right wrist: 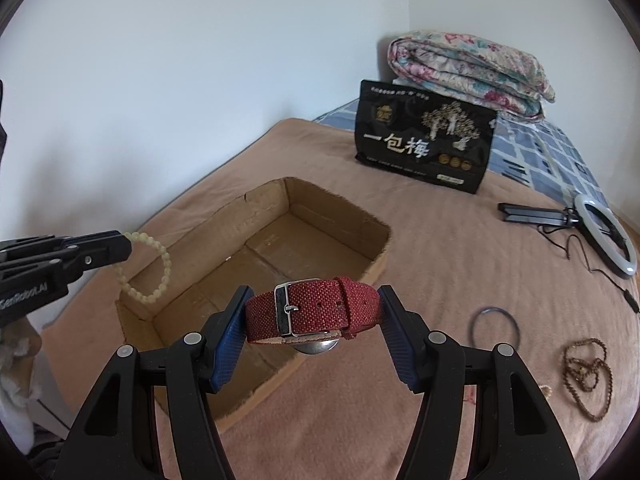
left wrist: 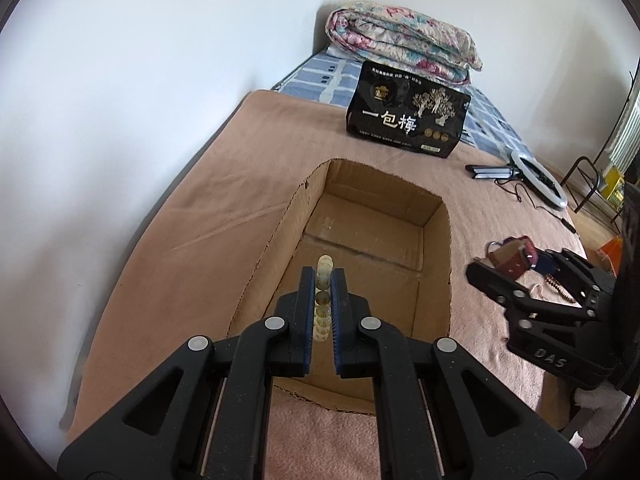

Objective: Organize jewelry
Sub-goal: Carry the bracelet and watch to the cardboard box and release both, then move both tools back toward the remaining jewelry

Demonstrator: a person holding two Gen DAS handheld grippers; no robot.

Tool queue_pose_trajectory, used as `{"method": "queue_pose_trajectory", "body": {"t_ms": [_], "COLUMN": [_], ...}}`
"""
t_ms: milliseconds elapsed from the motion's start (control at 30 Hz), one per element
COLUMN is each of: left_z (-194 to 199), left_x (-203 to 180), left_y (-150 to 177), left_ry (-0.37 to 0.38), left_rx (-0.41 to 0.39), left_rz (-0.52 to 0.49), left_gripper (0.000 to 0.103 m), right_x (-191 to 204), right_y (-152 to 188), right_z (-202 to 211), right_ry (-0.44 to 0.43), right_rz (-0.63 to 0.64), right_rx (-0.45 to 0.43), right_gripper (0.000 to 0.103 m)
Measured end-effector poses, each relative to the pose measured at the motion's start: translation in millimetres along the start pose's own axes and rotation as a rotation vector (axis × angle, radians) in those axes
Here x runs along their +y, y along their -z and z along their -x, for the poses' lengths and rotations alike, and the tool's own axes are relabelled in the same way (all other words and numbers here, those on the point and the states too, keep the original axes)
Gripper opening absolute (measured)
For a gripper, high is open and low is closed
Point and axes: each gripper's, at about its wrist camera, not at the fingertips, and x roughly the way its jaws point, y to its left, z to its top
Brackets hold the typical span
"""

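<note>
Left claw [left wrist: 324, 280] pinches one pale bead bracelet [right wrist: 146, 268] above one cardboard box [right wrist: 340, 208]; right claw [right wrist: 312, 316] clamps one red-strapped watch [right wrist: 316, 308]; one ring bangle [right wrist: 495, 326], one brown bead necklace [right wrist: 588, 376] to its right.

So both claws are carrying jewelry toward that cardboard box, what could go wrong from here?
The left gripper pinches the pale bead bracelet by a short stretch only; the loop hangs free beside the cardboard box rim and could catch on it. The right gripper squeezes the red watch by its looped strap, which may flex and slip out. The watch sits above the box's near wall, so released here it might land on the blanket.
</note>
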Motion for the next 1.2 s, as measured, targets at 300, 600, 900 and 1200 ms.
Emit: {"method": "queue_pose_trajectory", "body": {"t_ms": [300,600,900,1200], "left_z": [-6,-7,1,23], "left_x": [1,-4,1,-9], "left_y": [-1,-1,-3,-6], "left_ry": [-0.009,-0.022,-0.040,-0.022], "left_rx": [0.009,-0.001,-0.037,-0.098], "left_rz": [-0.001,-0.020,-0.008,-0.011], "left_gripper": [0.005,0.005,0.033,0.033], "right_x": [13,20,17,7], "right_y": [3,4,1,-4], "right_z": [-19,-18,-9,24], "right_ry": [-0.023,-0.026,0.033,0.076], "right_rz": [0.021,0.041,0.054,0.021], "right_rx": [0.025,0.014,0.001,-0.027], "right_gripper": [0.062,0.067,0.082,0.082]}}
